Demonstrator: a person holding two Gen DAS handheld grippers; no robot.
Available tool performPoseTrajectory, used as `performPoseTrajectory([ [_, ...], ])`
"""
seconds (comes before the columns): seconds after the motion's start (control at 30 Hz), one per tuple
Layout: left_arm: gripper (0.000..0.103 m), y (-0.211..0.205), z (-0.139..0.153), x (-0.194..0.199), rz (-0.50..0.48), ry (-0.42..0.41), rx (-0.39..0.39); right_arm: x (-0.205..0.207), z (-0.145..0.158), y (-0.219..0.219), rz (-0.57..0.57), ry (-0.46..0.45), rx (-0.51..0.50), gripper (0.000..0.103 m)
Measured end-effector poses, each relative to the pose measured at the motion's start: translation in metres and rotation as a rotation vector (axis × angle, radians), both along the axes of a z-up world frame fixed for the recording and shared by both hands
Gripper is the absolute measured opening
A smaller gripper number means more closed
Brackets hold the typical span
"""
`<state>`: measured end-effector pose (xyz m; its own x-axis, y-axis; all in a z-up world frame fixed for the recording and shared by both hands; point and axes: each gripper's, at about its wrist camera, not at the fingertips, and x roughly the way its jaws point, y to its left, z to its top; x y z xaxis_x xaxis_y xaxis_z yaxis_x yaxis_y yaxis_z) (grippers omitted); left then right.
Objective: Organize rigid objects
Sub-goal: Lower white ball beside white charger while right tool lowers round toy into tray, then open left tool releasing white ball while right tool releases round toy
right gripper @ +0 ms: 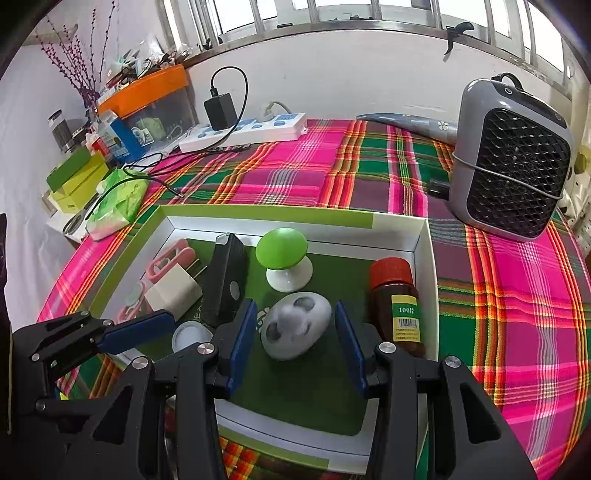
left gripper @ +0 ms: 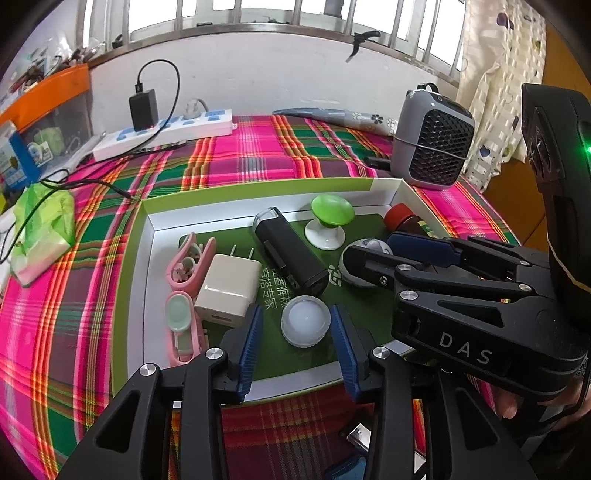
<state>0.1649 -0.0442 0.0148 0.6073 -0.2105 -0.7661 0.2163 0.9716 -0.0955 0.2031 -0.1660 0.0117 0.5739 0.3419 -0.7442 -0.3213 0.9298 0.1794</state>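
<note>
Inside the shallow white-walled cardboard tray (right gripper: 424,236) with its green floor, the left gripper (left gripper: 297,345) spreads wide around a translucent round cap (left gripper: 306,321). The right gripper (right gripper: 295,341), equally wide, flanks a smooth grey egg-shaped shell (right gripper: 295,325). A glossy plaid cloth (right gripper: 288,162) covers the table below a barred window (right gripper: 332,14).

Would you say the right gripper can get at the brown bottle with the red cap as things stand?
Probably yes: the right gripper is open around the grey oval object, and the brown bottle lies just beside its right jaw, nothing between them.

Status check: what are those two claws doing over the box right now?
Left claw open around white round cap. Right claw open around grey oval piece. Brown bottle close beside.
</note>
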Motion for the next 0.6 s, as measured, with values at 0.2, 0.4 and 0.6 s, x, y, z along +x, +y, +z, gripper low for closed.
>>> performPoseTrajectory([
  [0.2,0.038,0.000,0.001,-0.002,0.002,-0.004,0.004,-0.001,0.001,0.000,-0.006,-0.003,0.002,0.046],
  [0.4,0.038,0.002,0.005,-0.008,0.003,-0.012,0.007,-0.005,0.005,-0.002,-0.012,-0.012,0.007,0.046],
  [0.6,0.038,0.003,0.010,-0.017,0.003,-0.024,0.007,-0.013,0.010,-0.002,-0.017,-0.026,0.009,0.046],
])
